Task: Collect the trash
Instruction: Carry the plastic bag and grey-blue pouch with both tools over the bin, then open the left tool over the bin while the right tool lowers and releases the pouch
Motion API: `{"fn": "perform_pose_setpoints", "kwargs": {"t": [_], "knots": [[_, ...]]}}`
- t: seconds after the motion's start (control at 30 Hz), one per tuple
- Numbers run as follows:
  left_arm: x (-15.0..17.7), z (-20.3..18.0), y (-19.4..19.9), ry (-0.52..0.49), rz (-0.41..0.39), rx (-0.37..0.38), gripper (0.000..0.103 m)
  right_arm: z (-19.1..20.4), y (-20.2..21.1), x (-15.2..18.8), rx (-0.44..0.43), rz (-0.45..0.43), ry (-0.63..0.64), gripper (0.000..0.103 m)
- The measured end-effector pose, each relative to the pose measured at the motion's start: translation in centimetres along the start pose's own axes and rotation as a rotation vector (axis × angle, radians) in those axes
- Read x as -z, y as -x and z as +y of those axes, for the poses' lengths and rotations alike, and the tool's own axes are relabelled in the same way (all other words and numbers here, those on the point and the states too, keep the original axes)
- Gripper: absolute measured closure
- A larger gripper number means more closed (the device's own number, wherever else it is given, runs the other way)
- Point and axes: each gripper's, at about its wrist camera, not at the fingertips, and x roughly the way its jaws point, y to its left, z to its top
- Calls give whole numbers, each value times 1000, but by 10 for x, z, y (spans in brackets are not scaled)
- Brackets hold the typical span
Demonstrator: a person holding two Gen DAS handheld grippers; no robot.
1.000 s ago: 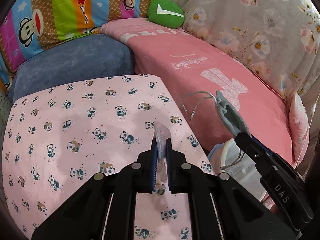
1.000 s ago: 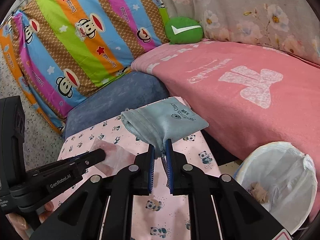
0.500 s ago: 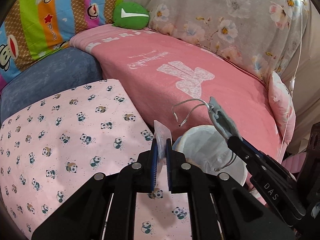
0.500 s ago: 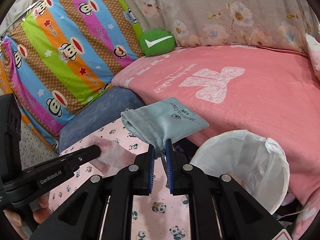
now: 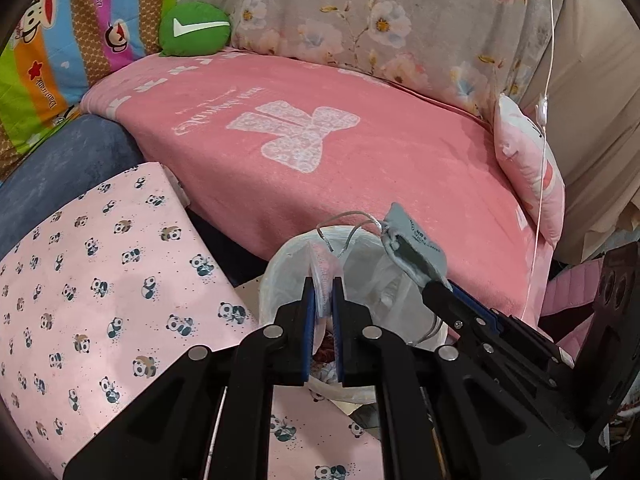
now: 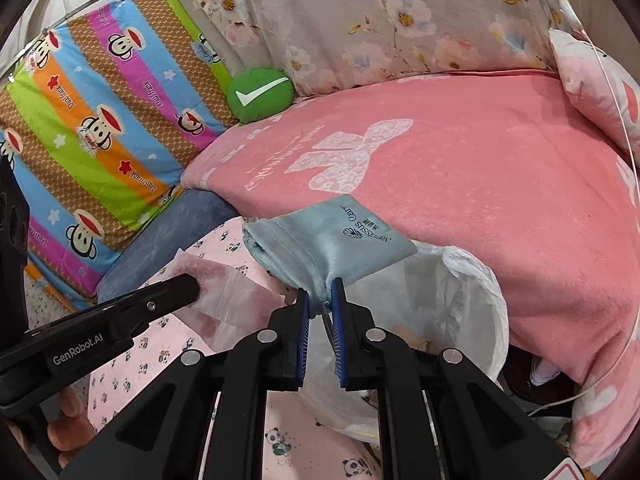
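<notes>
My left gripper (image 5: 322,284) is shut on a clear zip bag (image 5: 320,268), held edge-on over the mouth of a white-lined trash bin (image 5: 280,264). In the right wrist view that zip bag (image 6: 236,300) shows flat, with pinkish contents, in the left gripper (image 6: 194,284). My right gripper (image 6: 320,298) is shut on a corner of a grey-blue drawstring pouch (image 6: 332,244), which hangs above the bin's (image 6: 480,280) near rim. In the left wrist view the pouch (image 5: 416,252) sticks up from the right gripper (image 5: 430,286), its cords (image 5: 348,232) dangling over the bin.
A pink panda-print table (image 5: 100,280) lies left of the bin. Behind it stretches a pink blanket on a sofa (image 5: 340,148), with a green check-mark cushion (image 5: 194,30), a striped monkey quilt (image 6: 100,120) and a small pink pillow (image 5: 528,168). A thin white cable (image 5: 544,100) hangs at right. Scraps lie in the bin.
Both grippers have swept right, from over the panda table to over the trash bin, each keeping its grip. The bin now sits directly under the zip bag and pouch.
</notes>
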Motion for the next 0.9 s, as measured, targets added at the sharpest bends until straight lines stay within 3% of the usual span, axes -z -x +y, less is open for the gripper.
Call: {"fn": "perform_pose_setpoints", "kwargs": {"t": [0.47, 0.57, 0.63, 0.9], "knots": [[5, -26, -18, -5, 16, 24, 92, -36, 7, 2, 32, 14, -19, 91], [5, -25, -18, -2, 5, 10, 81, -38, 7, 1, 37, 24, -5, 91], [5, -25, -17, 2, -12, -1, 67, -36, 7, -1, 38, 27, 4, 91], [3, -21, -15, -4, -46, -36, 52, -31, 3, -1, 40, 42, 37, 91]]}}
